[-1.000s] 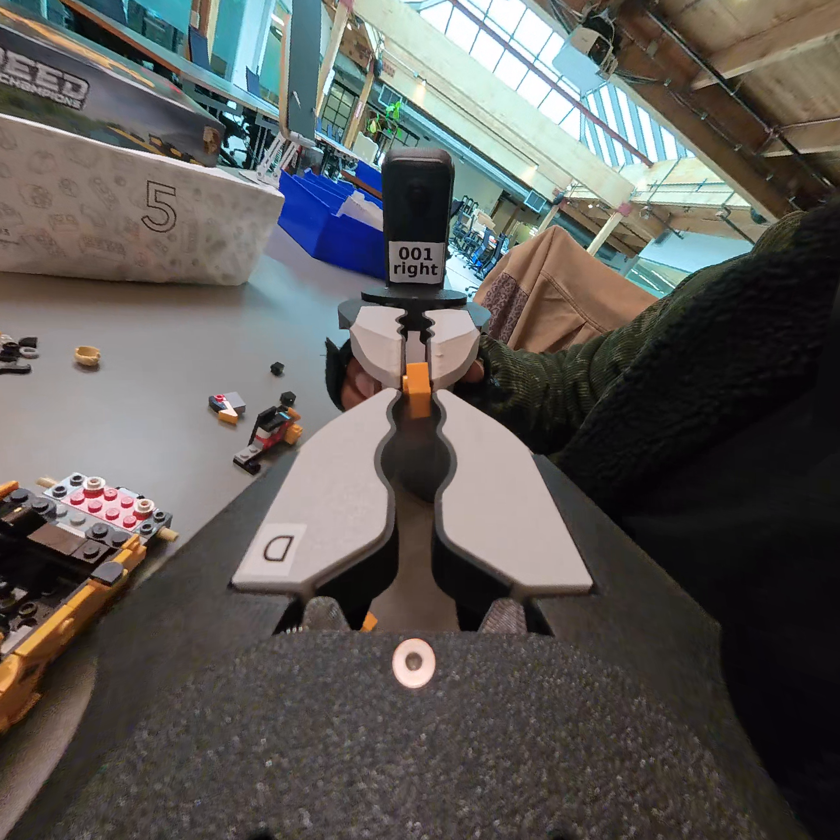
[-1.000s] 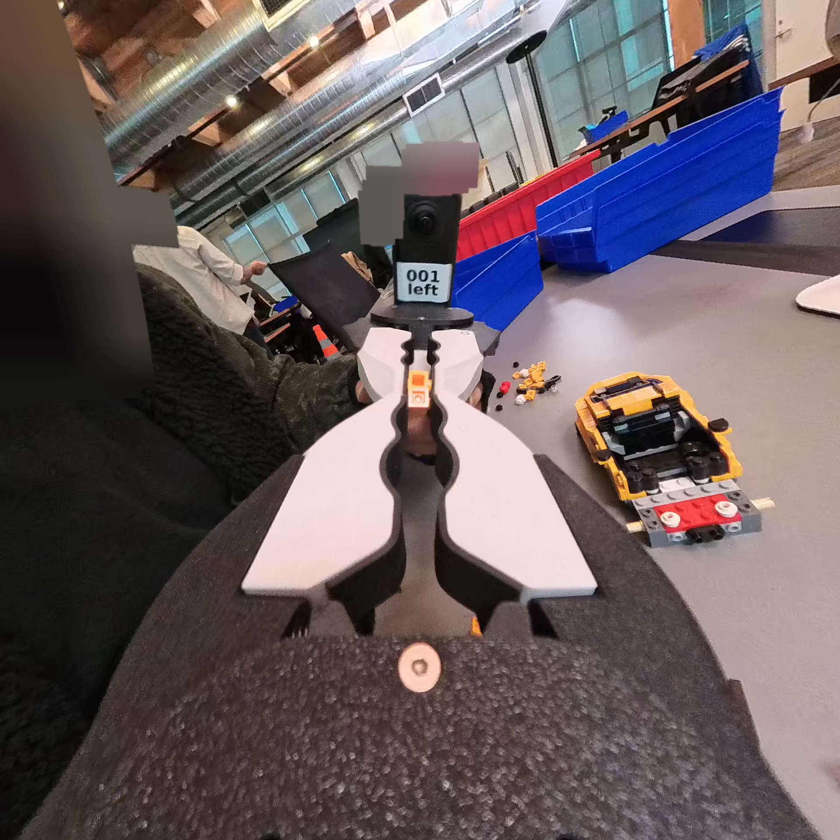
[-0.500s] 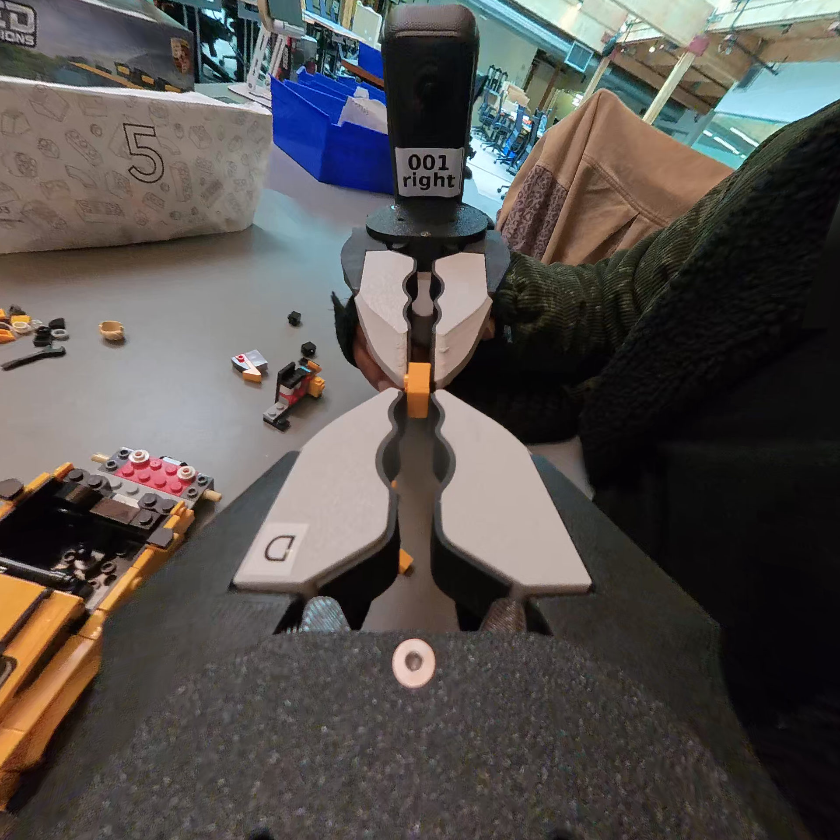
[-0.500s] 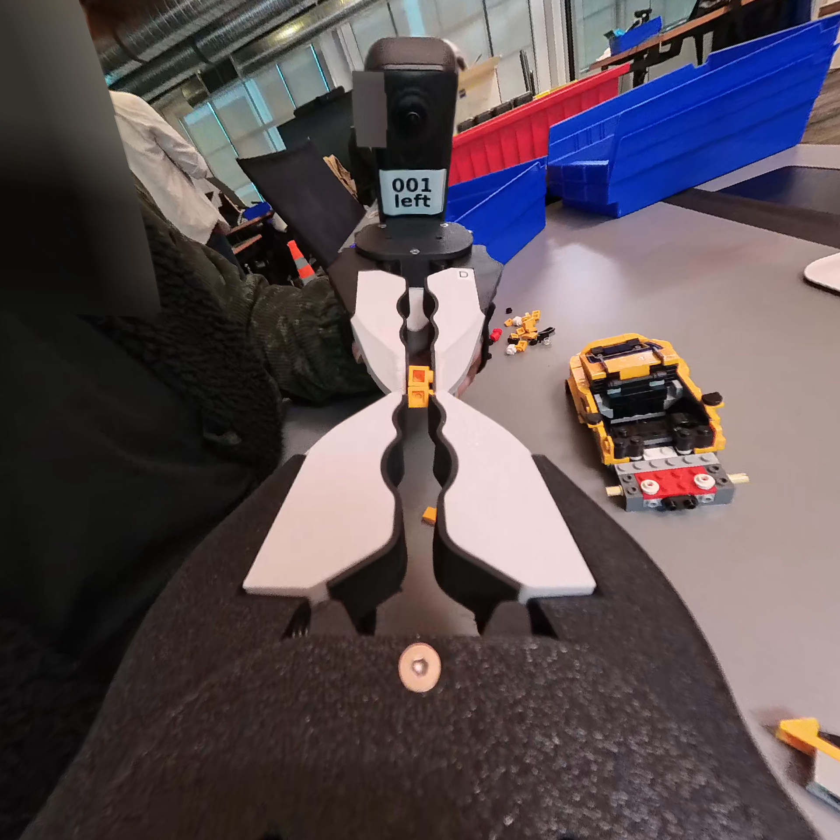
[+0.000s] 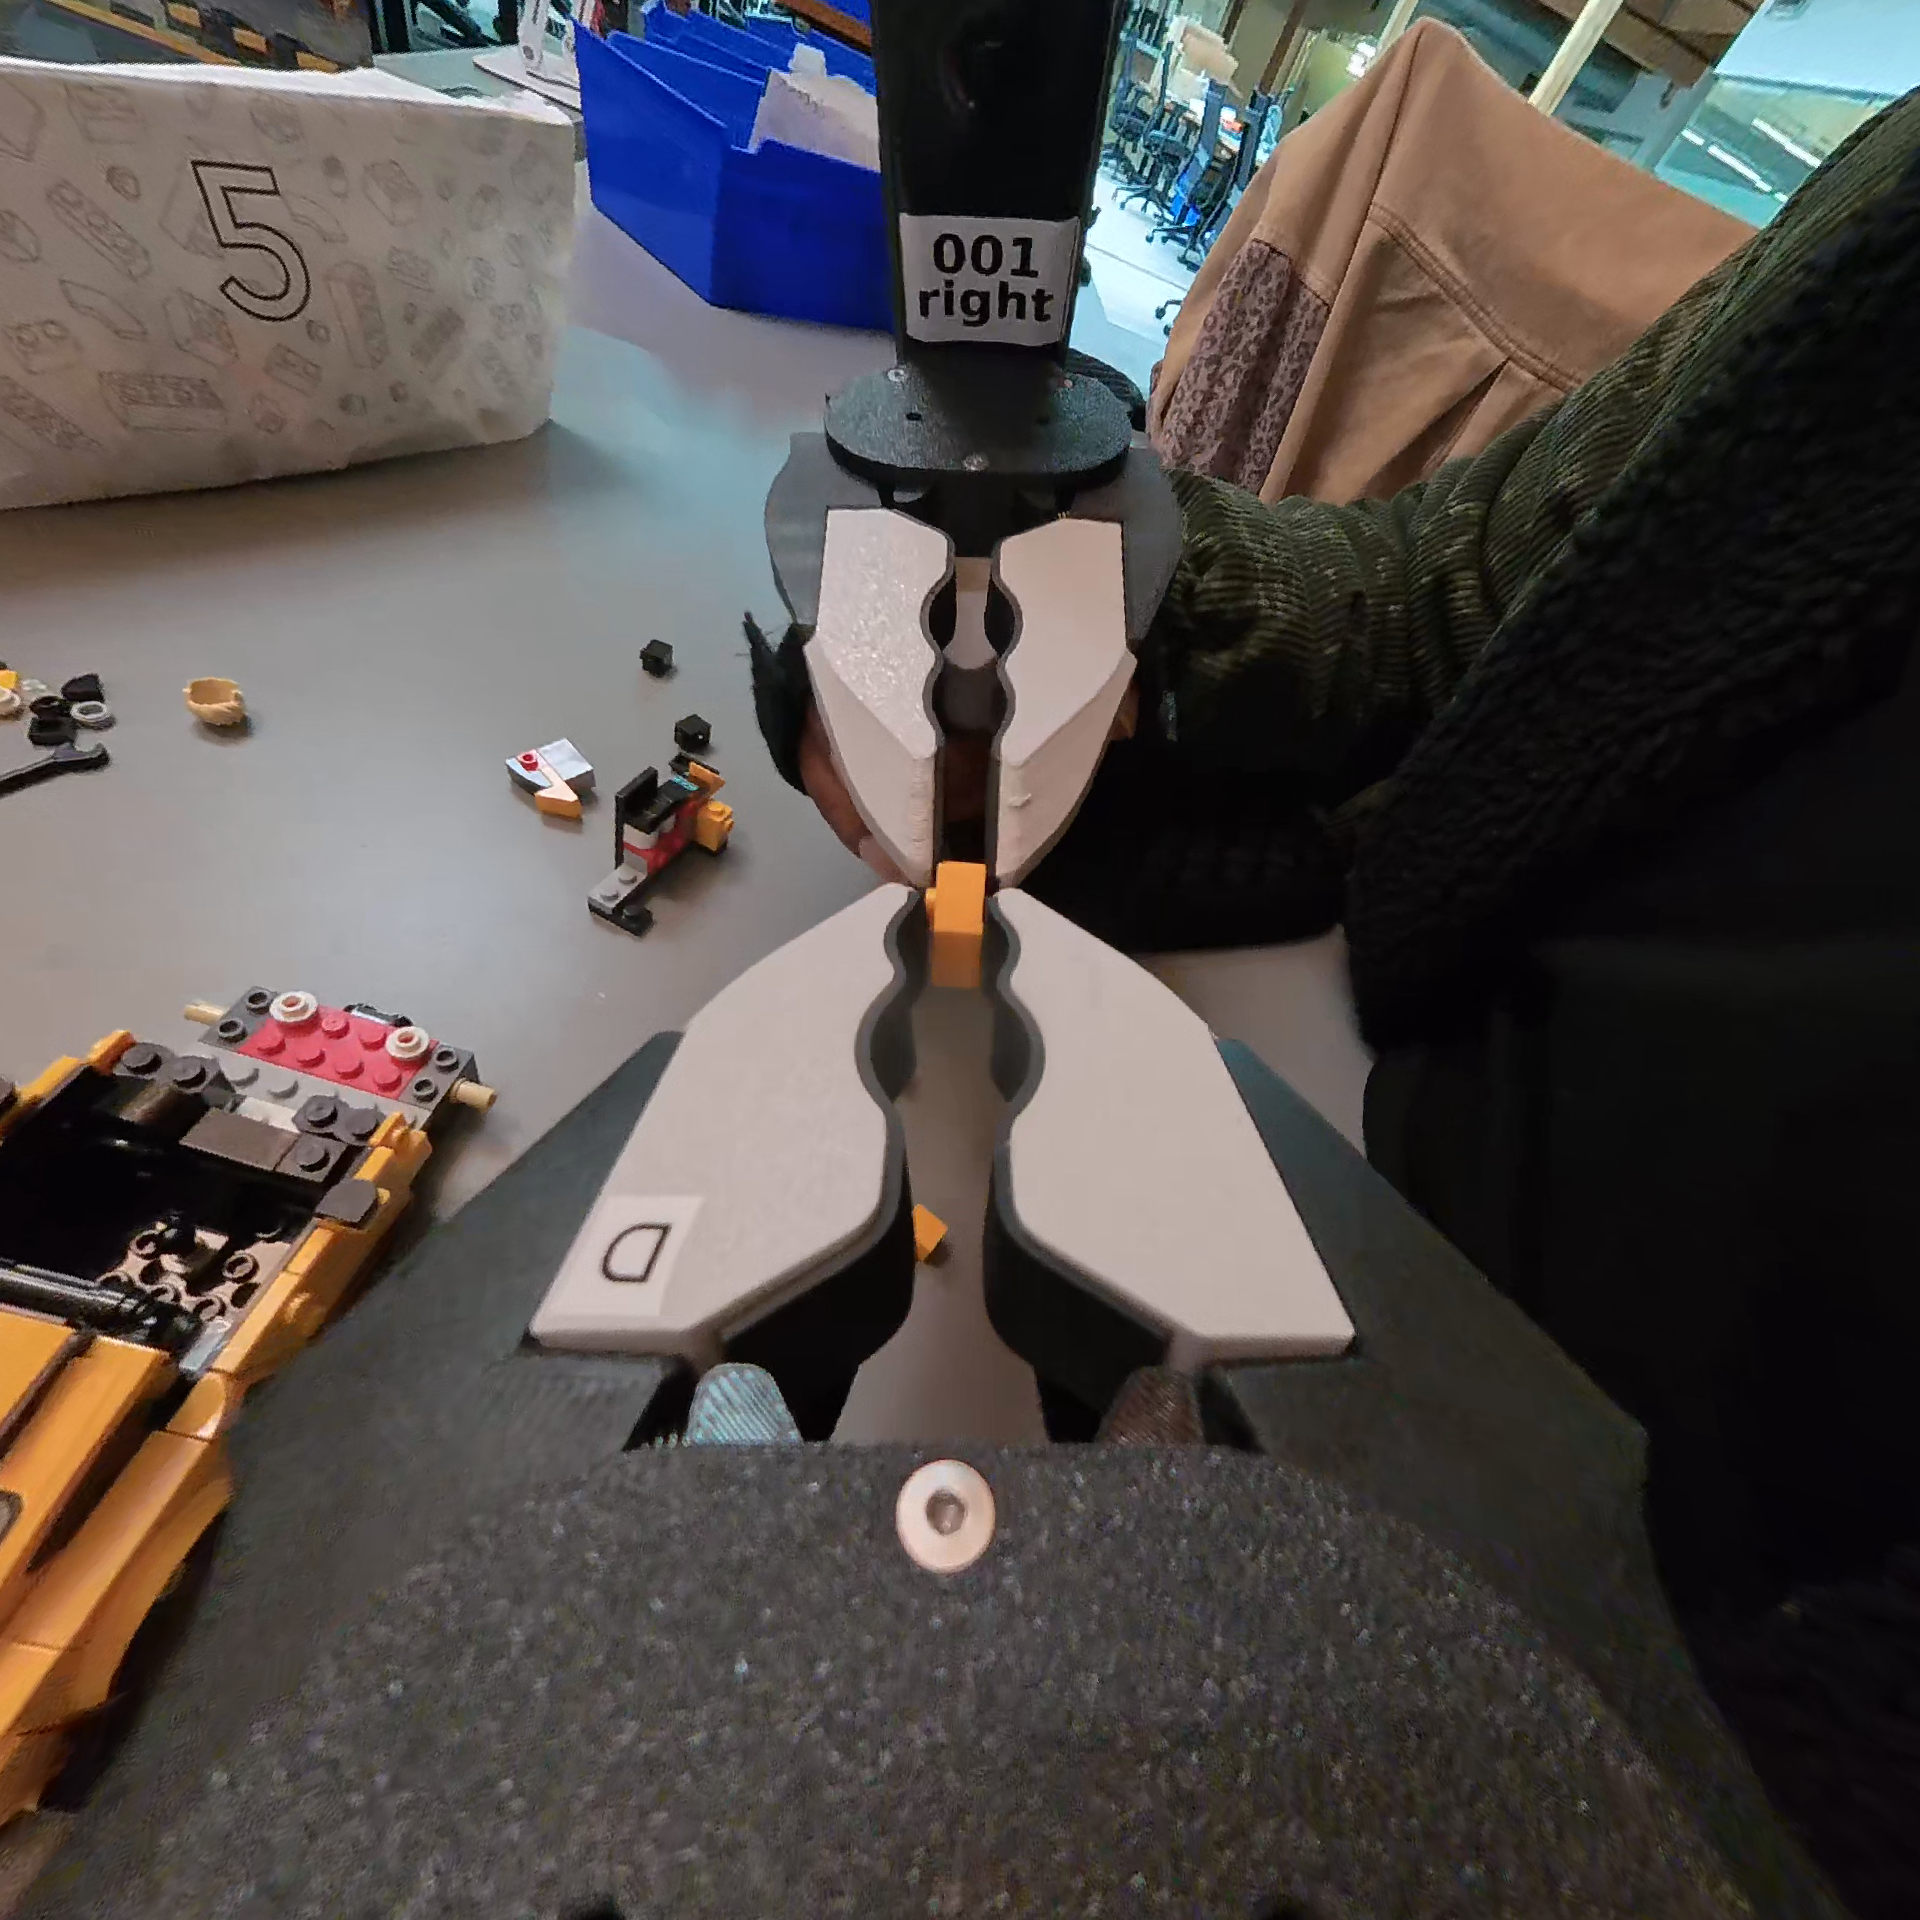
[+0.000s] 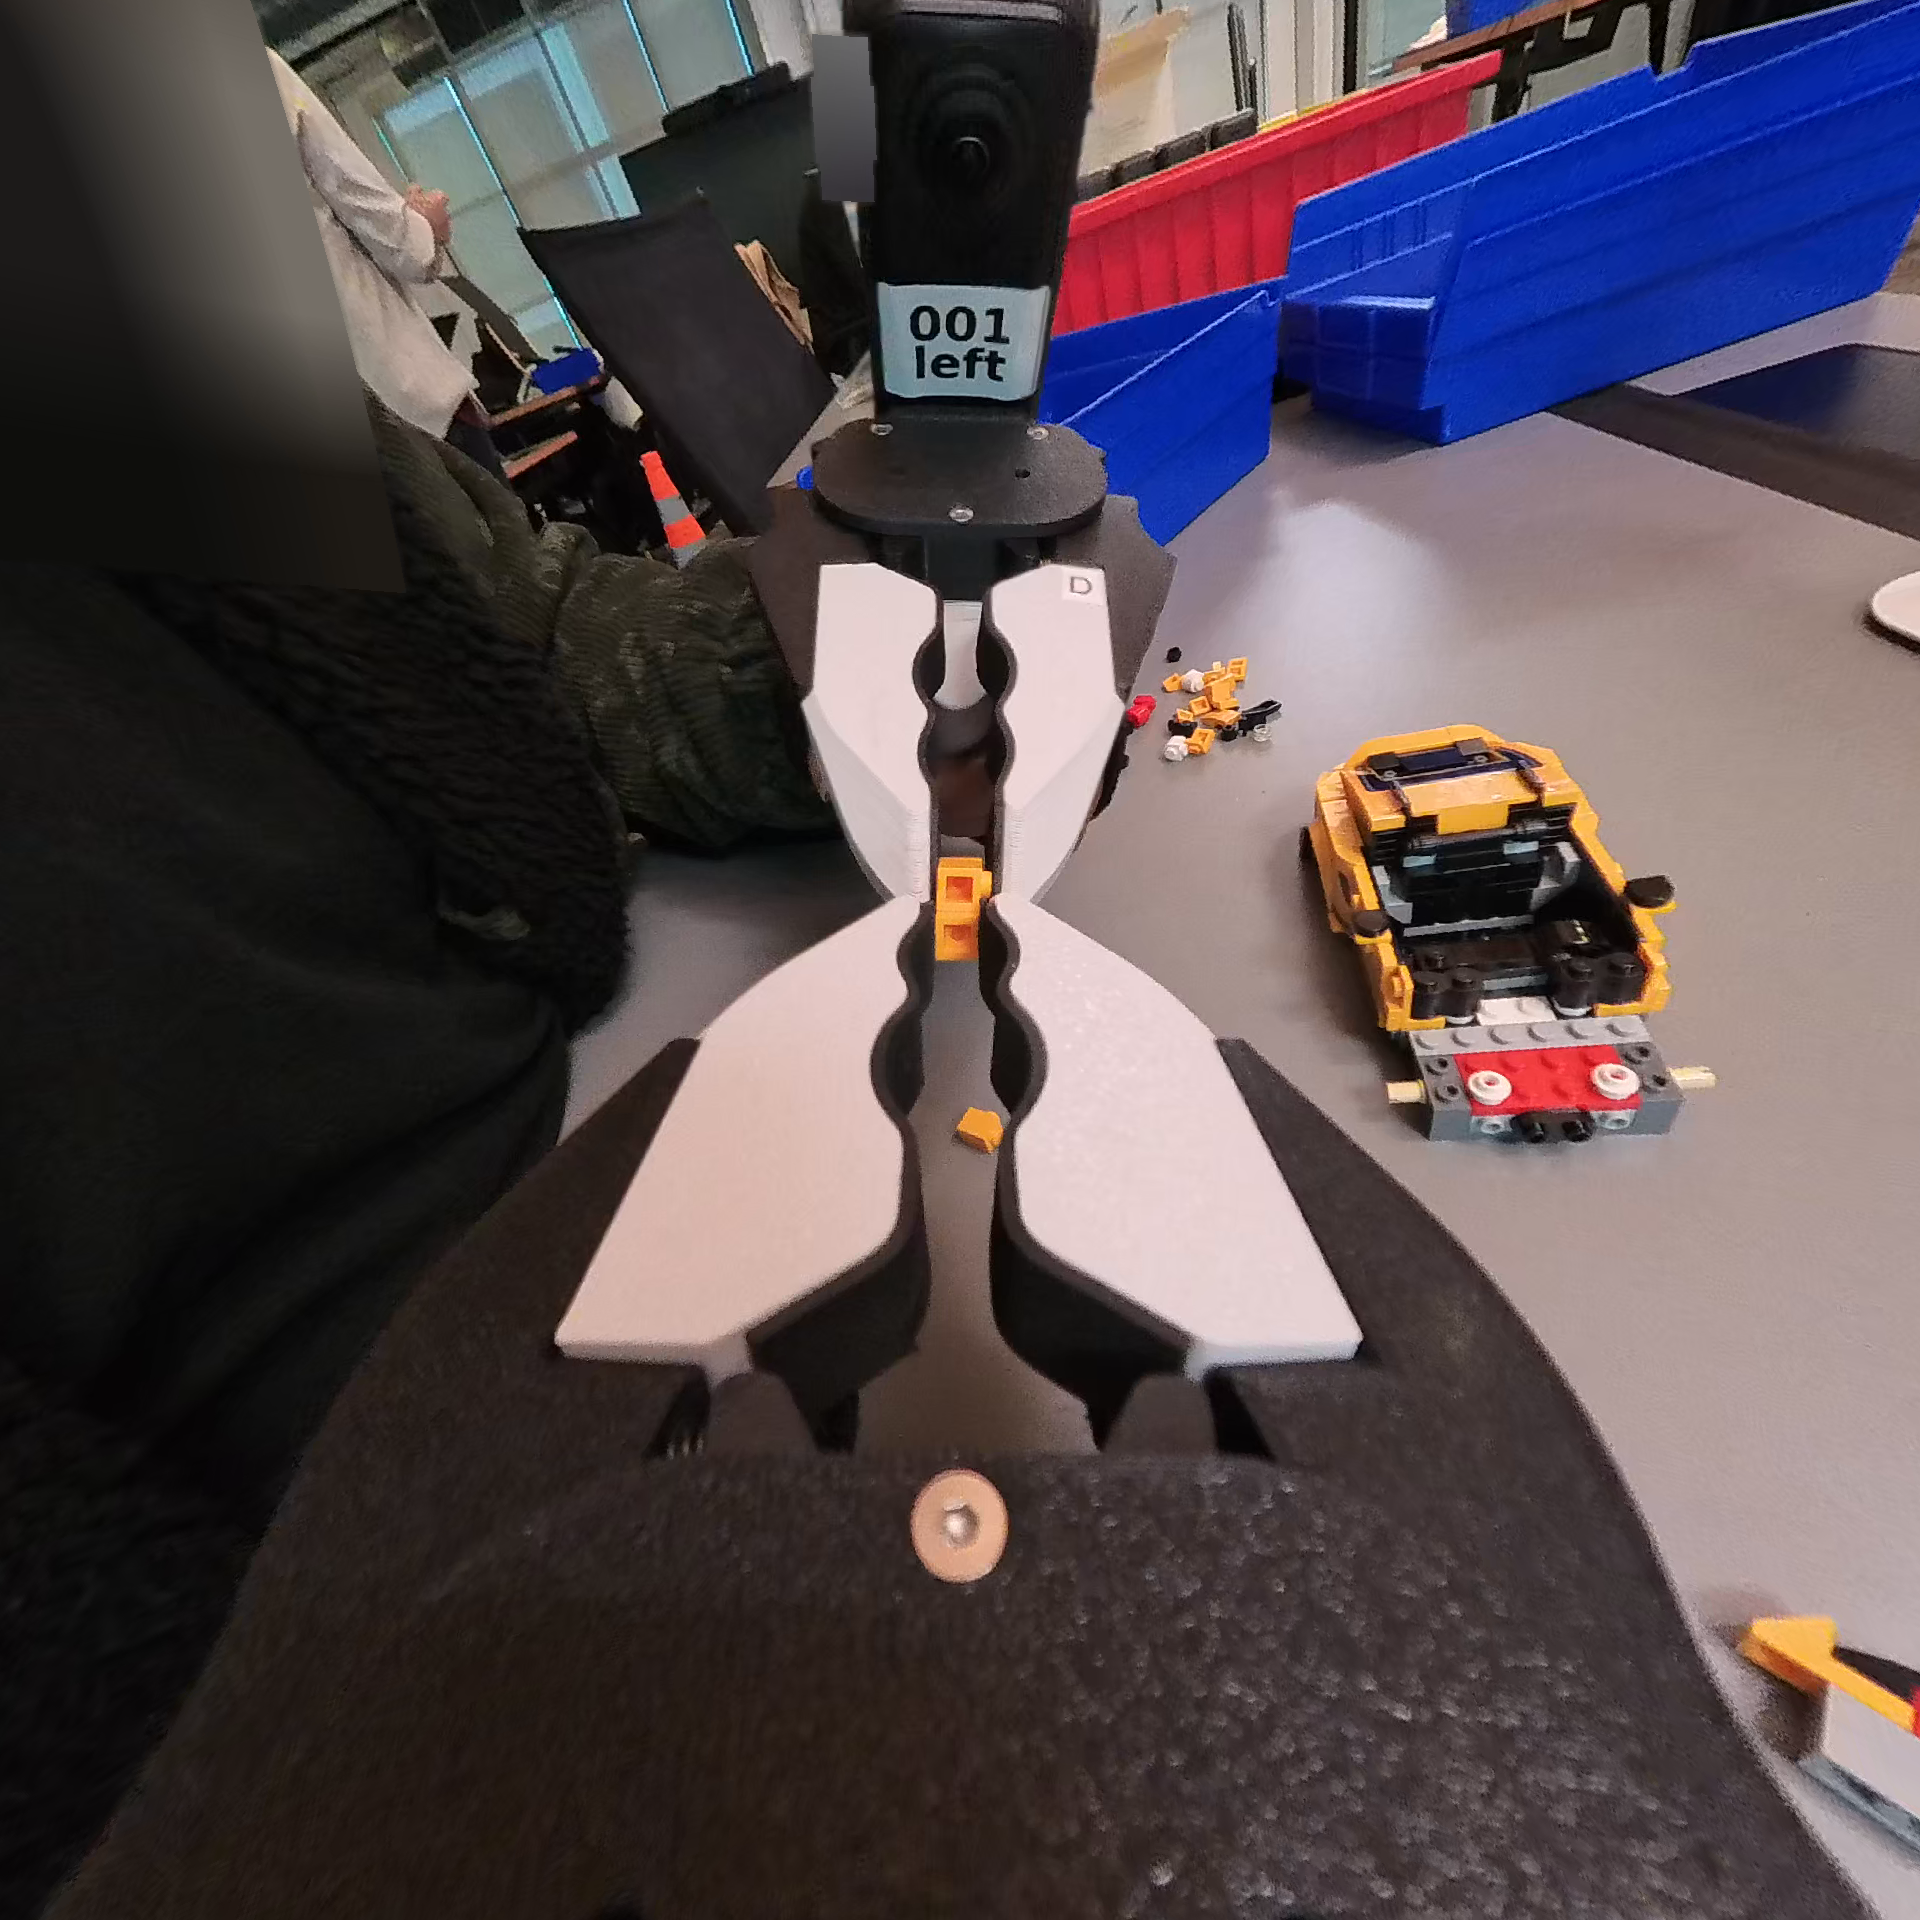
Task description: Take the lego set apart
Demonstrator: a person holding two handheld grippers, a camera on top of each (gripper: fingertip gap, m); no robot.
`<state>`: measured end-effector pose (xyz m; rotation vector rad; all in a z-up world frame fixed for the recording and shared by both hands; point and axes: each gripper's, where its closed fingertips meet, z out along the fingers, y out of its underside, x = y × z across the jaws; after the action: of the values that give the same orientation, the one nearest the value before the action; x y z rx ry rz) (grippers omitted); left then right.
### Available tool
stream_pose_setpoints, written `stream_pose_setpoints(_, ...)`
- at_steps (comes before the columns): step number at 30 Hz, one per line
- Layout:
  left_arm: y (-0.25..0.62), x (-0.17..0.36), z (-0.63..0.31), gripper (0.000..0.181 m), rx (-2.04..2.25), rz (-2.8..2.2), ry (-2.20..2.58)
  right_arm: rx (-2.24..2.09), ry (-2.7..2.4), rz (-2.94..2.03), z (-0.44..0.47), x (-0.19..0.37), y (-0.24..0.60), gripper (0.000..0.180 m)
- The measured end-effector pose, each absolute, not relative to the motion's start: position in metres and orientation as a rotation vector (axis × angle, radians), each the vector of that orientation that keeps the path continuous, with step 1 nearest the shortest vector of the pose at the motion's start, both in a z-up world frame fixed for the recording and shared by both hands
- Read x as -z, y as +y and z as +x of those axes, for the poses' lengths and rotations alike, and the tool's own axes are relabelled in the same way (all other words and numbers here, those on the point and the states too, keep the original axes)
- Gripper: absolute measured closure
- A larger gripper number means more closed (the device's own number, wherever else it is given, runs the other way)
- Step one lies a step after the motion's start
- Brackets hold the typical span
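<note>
Left hand-held gripper [image 5: 954, 940]: pale grey fingers clenched on a small orange lego piece [image 5: 956, 935], held above the grey bench [image 5: 364, 582].

Right hand-held gripper [image 6: 961, 914]: tip to tip with the left one, clenched on the other end of the same small orange lego piece [image 6: 958, 912].

Loose orange lego chip [image 6: 979, 1128]: lies on the bench beneath the fingers.

Yellow-and-black lego car, partly stripped [image 6: 1486, 914]: stands on the bench to one side, red and grey plates exposed at one end.

Small black-and-red lego sub-assembly [image 5: 660, 831]: on the bench, apart from the car.

White printed paper bag [image 5: 260, 270]: far side of the bench.

Blue plastic bins [image 6: 1621, 239]: at the bench's rear.
</note>
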<state>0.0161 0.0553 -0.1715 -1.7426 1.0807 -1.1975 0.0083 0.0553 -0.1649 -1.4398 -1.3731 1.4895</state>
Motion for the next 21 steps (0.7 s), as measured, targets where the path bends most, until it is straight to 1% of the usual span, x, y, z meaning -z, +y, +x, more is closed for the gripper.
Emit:
stream_pose_setpoints(3, 0.055, 0.171, 0.017, 0.171, 1.213, -1.739, 1.076, -1.49, -1.377, -1.438, 0.009, 0.164, 0.055, 0.172)
stream_pose_setpoints(5, 0.055, 0.169, 0.016, 0.171, 1.213, -1.73, 1.076, -1.49, -1.395, -1.434, 0.009, 0.166, 0.053, 0.164)
stream_pose_setpoints(7, 0.054, 0.168, 0.016, 0.171, 1.211, -1.725, 1.085, -1.49, -1.402, -1.426, 0.009, 0.166, 0.052, 0.166)
stream_pose_setpoints(8, 0.053, 0.168, 0.016, 0.171, 1.213, -1.726, 1.09, -1.48, -1.406, -1.427, 0.009, 0.166, 0.052, 0.171)
stream_pose_setpoints(21, 0.045, 0.158, 0.016, 0.17, 1.271, -1.704, 1.119, -1.472, -1.427, -1.324, 0.009, 0.155, 0.045, 0.172)
